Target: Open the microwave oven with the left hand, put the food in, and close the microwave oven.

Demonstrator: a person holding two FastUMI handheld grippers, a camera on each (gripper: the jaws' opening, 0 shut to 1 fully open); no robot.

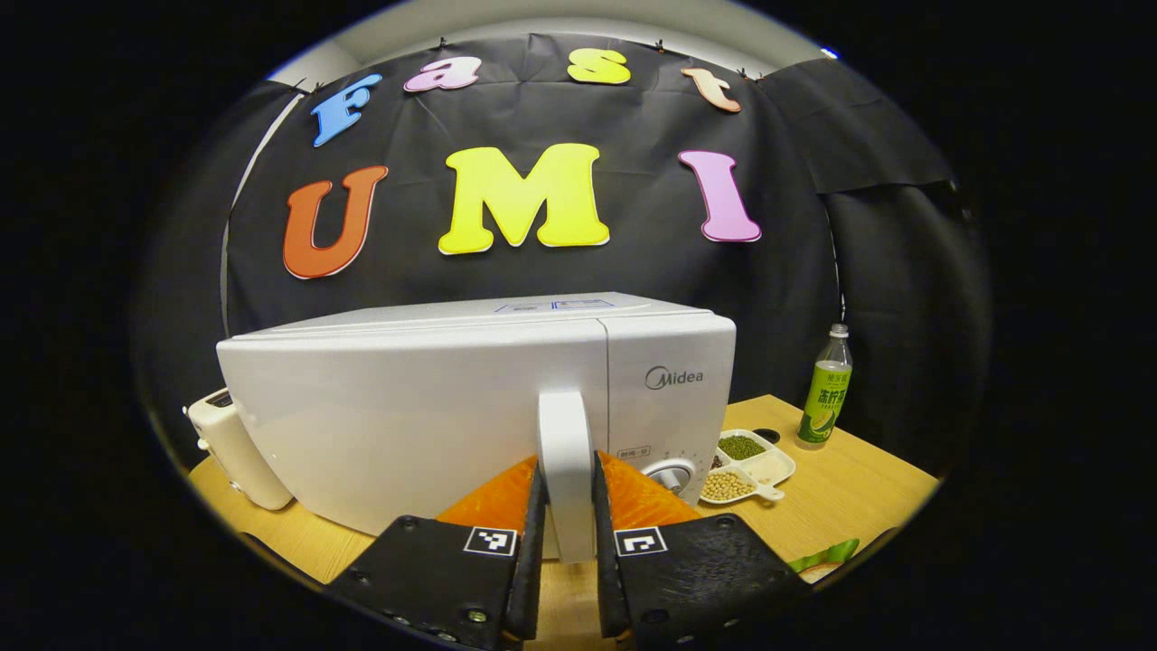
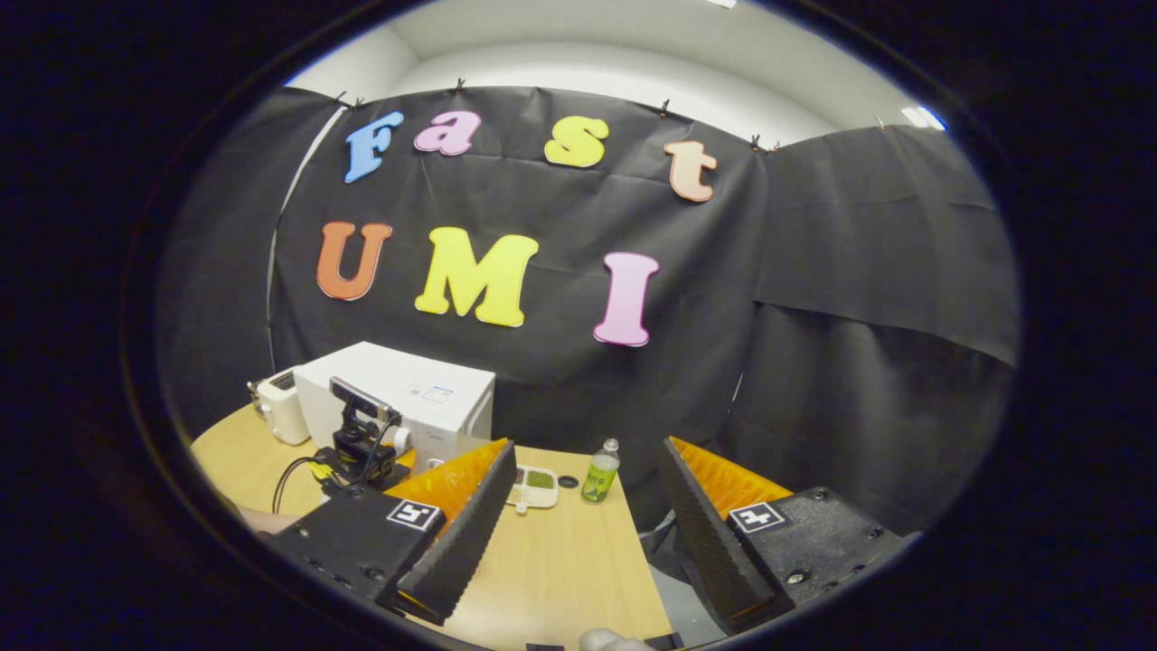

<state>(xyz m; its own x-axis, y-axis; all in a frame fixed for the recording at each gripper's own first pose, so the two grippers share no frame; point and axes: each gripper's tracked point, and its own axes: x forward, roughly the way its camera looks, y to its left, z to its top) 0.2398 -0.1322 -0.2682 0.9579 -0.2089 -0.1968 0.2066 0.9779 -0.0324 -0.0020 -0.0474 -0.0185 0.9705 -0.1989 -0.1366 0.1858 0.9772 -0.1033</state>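
L gripper clamps microwave handle; R gripper wide.

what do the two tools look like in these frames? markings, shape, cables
Left tool: two matte black blocky bodies with screw heads, each bearing a square black-and-white fiducial tag, and ridged tapered fingers. Right tool: same build, tags on both bodies, serrated wedge fingers. In the right gripper view, the left tool shows a black camera mount on top, with black and yellow cables trailing.
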